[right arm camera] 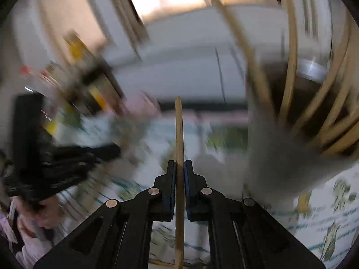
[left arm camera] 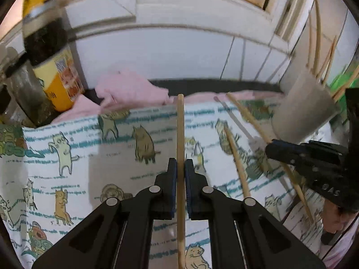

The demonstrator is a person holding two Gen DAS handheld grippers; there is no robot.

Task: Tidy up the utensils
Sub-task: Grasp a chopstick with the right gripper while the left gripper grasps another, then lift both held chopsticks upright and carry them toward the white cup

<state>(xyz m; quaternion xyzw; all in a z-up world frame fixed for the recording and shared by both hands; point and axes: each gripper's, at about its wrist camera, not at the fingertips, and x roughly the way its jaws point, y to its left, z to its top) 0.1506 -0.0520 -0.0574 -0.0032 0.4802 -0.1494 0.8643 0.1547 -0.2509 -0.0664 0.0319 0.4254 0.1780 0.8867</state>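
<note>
Left tool [left arm camera: 180, 165] clamping chopstick [left arm camera: 180, 130]; right tool [right arm camera: 180, 167] clamping second chopstick [right arm camera: 179, 130]

Ahead of your left gripper [left arm camera: 180, 168] the cat-print cloth [left arm camera: 94, 157] lies open toward its left half. On the far left a dark sauce bottle [left arm camera: 48, 51] and a jar [left arm camera: 29, 94] block the way. To your right, loose chopsticks [left arm camera: 236, 159] lie on the cloth, and the grey cup [left arm camera: 303, 109] bristling with sticks stands close. Your right gripper [right arm camera: 180, 170] seems hard up against that cup [right arm camera: 280, 157], though blur hides the gap.
</note>
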